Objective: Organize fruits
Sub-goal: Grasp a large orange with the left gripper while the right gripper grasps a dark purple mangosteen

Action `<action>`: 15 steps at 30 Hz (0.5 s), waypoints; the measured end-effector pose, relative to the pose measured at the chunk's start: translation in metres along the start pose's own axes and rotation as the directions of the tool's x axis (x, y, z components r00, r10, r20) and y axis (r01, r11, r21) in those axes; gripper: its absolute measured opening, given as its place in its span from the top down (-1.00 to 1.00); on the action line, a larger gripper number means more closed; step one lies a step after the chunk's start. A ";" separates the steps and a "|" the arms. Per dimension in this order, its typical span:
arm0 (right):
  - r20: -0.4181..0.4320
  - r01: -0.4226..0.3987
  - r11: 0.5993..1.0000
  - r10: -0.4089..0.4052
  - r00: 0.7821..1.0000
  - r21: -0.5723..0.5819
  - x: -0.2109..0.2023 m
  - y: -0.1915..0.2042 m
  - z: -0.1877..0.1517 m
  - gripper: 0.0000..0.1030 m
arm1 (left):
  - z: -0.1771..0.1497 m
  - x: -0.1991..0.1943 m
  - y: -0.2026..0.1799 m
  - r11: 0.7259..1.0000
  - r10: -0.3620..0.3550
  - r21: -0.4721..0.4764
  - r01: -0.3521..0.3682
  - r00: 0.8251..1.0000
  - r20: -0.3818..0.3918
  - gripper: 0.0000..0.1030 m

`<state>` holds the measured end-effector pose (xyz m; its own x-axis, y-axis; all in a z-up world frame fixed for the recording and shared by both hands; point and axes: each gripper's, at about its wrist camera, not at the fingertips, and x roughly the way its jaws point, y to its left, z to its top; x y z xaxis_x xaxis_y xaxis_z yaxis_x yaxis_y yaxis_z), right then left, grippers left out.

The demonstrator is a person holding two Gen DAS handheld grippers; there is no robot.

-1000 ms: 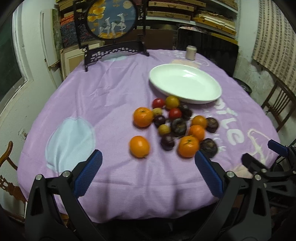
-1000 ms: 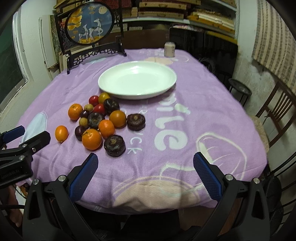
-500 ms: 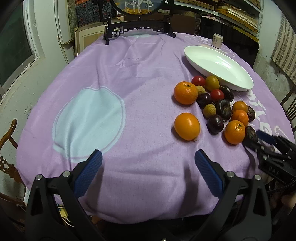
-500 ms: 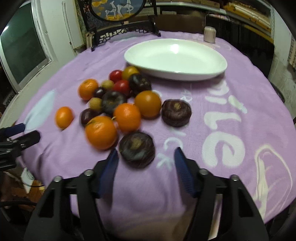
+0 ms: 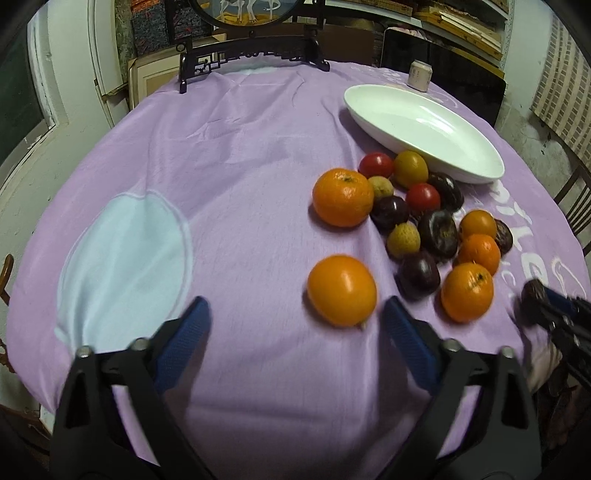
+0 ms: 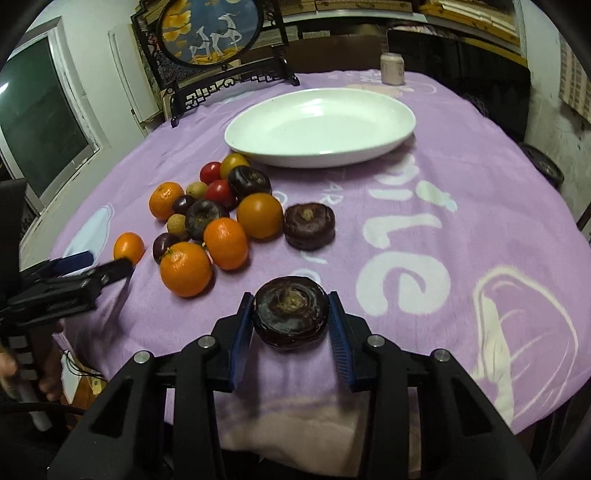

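A pile of fruits lies on the purple tablecloth (image 5: 240,177) in front of an empty white oval plate (image 5: 424,125); the plate also shows in the right wrist view (image 6: 321,125). My right gripper (image 6: 291,317) is shut on a dark brown flat fruit (image 6: 291,312), its blue pads against both sides, at the table's front edge. My left gripper (image 5: 295,332) is open, and an orange (image 5: 341,290) lies just ahead between its fingertips, toward the right one. Several oranges, dark plums, red and yellow small fruits sit in the cluster (image 6: 218,214). Another dark flat fruit (image 6: 309,225) lies apart.
A dark carved stand with a round painted screen (image 6: 210,33) stands at the table's far edge. A small pale jar (image 6: 392,68) sits behind the plate. Wooden chairs (image 5: 576,199) stand beside the table. Shelves fill the back wall.
My right gripper moved forward and closed on the nearest dark flat fruit. My left gripper moved right and closer to the lone orange, still open.
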<state>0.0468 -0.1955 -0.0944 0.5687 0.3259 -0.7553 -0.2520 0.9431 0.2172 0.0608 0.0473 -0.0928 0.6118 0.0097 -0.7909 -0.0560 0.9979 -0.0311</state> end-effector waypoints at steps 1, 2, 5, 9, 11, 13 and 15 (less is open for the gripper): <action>-0.004 -0.008 1.000 0.008 1.000 0.008 0.000 -0.001 -0.001 0.22 | 0.001 0.005 -0.001 1.000 -0.018 0.002 0.018 1.000 -0.014 -0.48; -0.008 -0.011 1.000 0.011 1.000 0.014 0.001 -0.002 0.000 0.22 | 0.003 0.007 -0.003 1.000 -0.018 0.004 0.018 1.000 -0.014 -0.42; -0.004 -0.014 1.000 0.014 1.000 0.022 0.000 -0.001 -0.001 0.22 | 0.007 0.007 -0.009 0.999 -0.039 0.015 0.039 0.999 0.001 0.26; 0.017 -0.012 1.000 0.012 1.000 0.010 -0.004 0.001 -0.001 0.22 | 0.007 -0.002 -0.011 0.997 -0.082 0.015 0.082 0.997 0.005 0.24; 0.025 -0.012 1.000 0.012 1.000 0.011 -0.004 0.000 0.001 0.22 | 0.007 -0.006 -0.011 0.996 -0.090 0.013 0.090 0.996 0.009 0.24; 0.026 -0.016 1.000 0.015 1.000 0.017 -0.004 -0.001 0.002 0.22 | 0.010 -0.013 -0.011 0.995 -0.098 0.014 0.098 0.995 0.020 0.24; 0.028 -0.015 1.000 0.015 1.000 0.020 -0.003 -0.002 0.005 0.22 | 0.012 -0.019 -0.013 0.994 -0.106 0.020 0.105 0.994 0.030 0.24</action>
<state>0.0491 -0.1981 -0.0895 0.5865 0.3414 -0.7345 -0.2449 0.9391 0.2409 0.0588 0.0350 -0.0701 0.6380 -0.0939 -0.7643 0.0244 0.9945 -0.1018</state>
